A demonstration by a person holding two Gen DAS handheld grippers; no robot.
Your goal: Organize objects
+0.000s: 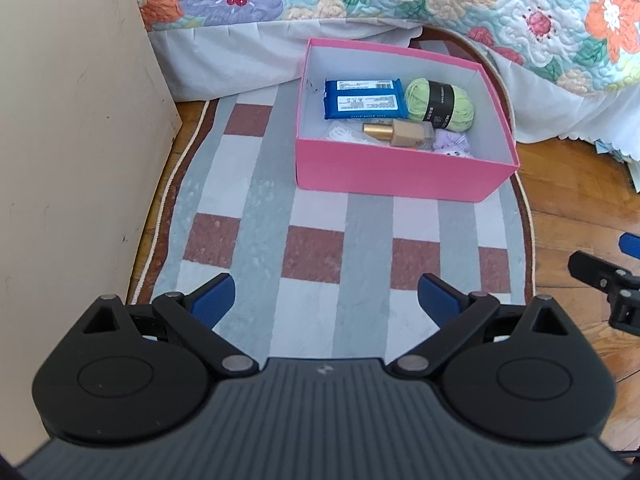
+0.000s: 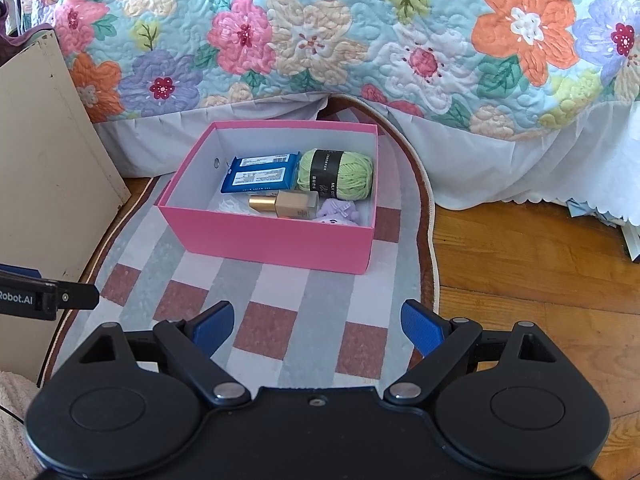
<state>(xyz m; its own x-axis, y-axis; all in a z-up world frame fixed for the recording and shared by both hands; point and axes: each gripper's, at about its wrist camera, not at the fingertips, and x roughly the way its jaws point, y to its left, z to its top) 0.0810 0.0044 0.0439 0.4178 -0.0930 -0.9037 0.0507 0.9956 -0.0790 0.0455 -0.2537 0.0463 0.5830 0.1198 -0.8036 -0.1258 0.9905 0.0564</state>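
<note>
Pink box at upper centre of frame, on rug, already holding yarn, wipes, bottle. Left gripper and right gripper spread wide, empty. Approach from above, clear of walls.

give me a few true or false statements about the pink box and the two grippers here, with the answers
1. The green yarn ball lies inside the pink box. True.
2. The left gripper is clamped on the gold-capped bottle. False: it is open and empty, and the bottle lies in the box.
3. The blue packet lies beside the yarn. True.
4. The box stands on bare wooden floor. False: it stands on the checked rug.
5. The right gripper is open. True.
</note>
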